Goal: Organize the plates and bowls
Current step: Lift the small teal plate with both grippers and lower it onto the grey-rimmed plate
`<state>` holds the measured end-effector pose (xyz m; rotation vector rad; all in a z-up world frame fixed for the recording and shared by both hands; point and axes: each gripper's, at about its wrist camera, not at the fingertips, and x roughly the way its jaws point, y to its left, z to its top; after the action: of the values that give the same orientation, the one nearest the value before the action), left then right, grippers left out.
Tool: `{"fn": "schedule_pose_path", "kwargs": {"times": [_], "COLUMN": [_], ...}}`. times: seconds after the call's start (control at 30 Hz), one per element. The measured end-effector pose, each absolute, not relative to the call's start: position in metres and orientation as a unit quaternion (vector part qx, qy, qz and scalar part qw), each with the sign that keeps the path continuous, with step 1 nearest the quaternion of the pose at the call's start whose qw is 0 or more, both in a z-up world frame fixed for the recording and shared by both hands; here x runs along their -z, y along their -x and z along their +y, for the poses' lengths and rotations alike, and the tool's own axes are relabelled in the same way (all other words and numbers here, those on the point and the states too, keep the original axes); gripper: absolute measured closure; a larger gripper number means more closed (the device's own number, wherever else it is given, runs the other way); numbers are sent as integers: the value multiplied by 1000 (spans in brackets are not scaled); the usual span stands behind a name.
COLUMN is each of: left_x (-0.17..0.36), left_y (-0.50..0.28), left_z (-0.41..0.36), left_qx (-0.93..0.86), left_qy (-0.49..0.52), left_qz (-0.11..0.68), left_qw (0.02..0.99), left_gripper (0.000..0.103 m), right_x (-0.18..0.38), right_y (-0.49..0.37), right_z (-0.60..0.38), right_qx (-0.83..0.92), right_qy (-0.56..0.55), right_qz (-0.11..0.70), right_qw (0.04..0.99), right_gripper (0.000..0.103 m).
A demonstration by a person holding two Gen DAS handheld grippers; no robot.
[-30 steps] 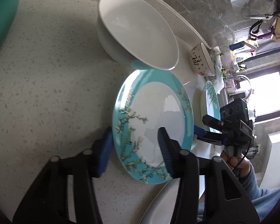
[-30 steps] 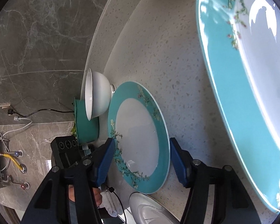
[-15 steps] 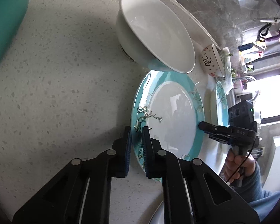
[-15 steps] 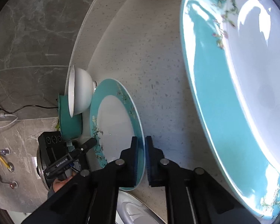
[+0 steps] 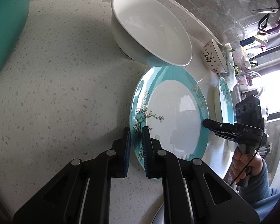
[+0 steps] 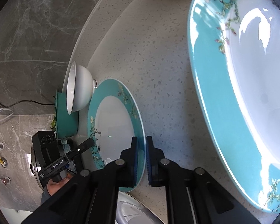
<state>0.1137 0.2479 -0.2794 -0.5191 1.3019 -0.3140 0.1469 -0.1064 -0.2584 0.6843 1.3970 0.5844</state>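
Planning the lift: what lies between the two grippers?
Only the teal plate, spanning left gripper to right gripper, each shut on opposite rims; both wrist views show it.

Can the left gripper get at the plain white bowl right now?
Probably not as things stand. The left gripper is shut on the rim of the teal-rimmed floral plate, which the right gripper also clamps. The plain white bowl sits just beyond, unobstructed, once the plate is released.

The teal-rimmed plate (image 5: 177,115) and the white bowl (image 5: 151,37) look like glossy glazed ceramic, mirroring window light. The table (image 5: 56,84) is smooth speckled stone, fairly matt. Each claw (image 5: 135,143) (image 6: 141,153) is matt black plastic with ribbed blue pads.
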Motion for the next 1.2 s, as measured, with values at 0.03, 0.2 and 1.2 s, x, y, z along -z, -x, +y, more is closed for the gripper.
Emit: {"fn": "schedule_pose_path", "kwargs": {"times": [0.03,0.2,1.2], "left_x": [279,275,191], "left_y": [-113,-107,-58], "left_z": [248,248,229], "left_qx": [144,148,159], "left_qy": [239,235,206], "left_qz": [595,589,539], "left_qw": [753,759,801], "left_gripper": [93,93,94], "right_x": [258,255,198], "right_y": [-147,-145,-104], "right_z": [-106,-106,-122], "right_qx": [-260,-261,-292], "right_qy": [-303,-302,-289], "right_qz": [620,615,570], "right_qw": [675,680,712], "right_gripper": [93,93,92]}}
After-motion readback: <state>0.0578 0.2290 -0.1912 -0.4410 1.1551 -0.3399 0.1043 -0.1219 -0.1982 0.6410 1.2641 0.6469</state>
